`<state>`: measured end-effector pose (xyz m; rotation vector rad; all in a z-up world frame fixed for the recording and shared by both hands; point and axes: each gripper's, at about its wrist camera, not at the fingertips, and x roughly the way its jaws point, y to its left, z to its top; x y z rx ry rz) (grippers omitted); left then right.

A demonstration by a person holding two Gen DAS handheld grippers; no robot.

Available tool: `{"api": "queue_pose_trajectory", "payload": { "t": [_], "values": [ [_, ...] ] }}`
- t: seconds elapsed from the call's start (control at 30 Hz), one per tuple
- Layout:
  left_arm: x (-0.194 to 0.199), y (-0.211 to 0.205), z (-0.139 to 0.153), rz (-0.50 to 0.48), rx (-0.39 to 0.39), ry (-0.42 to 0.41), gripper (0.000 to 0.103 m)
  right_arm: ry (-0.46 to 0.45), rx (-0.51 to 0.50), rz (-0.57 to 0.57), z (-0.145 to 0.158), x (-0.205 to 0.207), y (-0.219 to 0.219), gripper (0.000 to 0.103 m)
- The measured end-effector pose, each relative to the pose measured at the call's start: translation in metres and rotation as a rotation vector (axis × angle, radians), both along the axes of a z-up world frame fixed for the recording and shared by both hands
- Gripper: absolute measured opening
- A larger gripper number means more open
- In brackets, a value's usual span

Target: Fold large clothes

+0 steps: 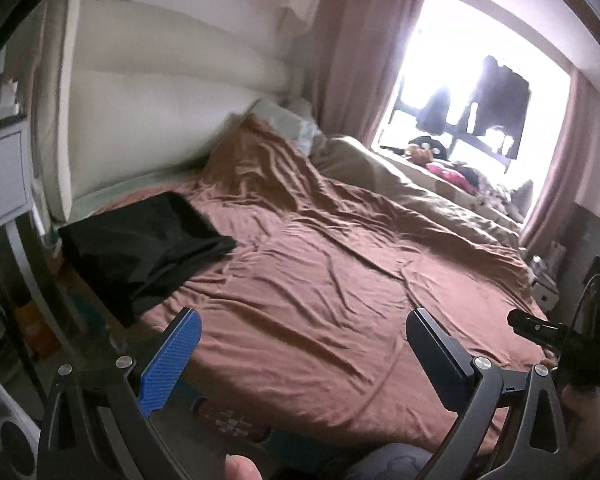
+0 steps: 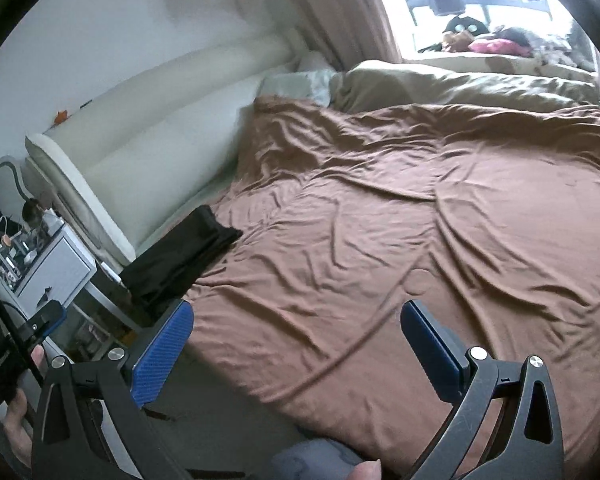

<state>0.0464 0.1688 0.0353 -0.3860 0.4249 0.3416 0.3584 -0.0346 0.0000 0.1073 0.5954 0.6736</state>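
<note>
A folded black garment [image 1: 148, 246] lies at the near left corner of the bed, on the brown bedspread [image 1: 320, 280]; the right wrist view shows the black garment [image 2: 180, 256] at the left edge of the brown bedspread [image 2: 420, 220]. My left gripper [image 1: 302, 326] hangs open above the bed's near edge, to the right of the garment, with nothing between its fingers. My right gripper [image 2: 298, 318] is open too and empty, over the near edge of the spread. The other gripper [image 1: 560, 340] shows at the right of the left wrist view.
A white padded headboard [image 1: 160, 120] runs along the left. A beige duvet [image 1: 420, 184] and pillows [image 1: 288, 120] lie at the far side under the window [image 1: 480, 80]. A white nightstand [image 2: 56, 268] with clutter stands left of the bed. A hand [image 2: 20, 420] holds the left gripper.
</note>
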Motion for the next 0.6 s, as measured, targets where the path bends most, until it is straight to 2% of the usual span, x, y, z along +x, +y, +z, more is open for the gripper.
{"api": "queue_pose_trajectory", "payload": {
  "t": [0.33,0.6],
  "values": [
    [-0.035,-0.057,0.0,-0.099,0.066,-0.028,0.102,-0.084,-0.012,-0.104,-0.013,-0.088,-0.049,0.103],
    [-0.068,-0.085,-0.008,-0.149,0.081,-0.056,0.102,-0.125,-0.019,-0.171,-0.031,-0.147,-0.074,0.103]
  ]
}}
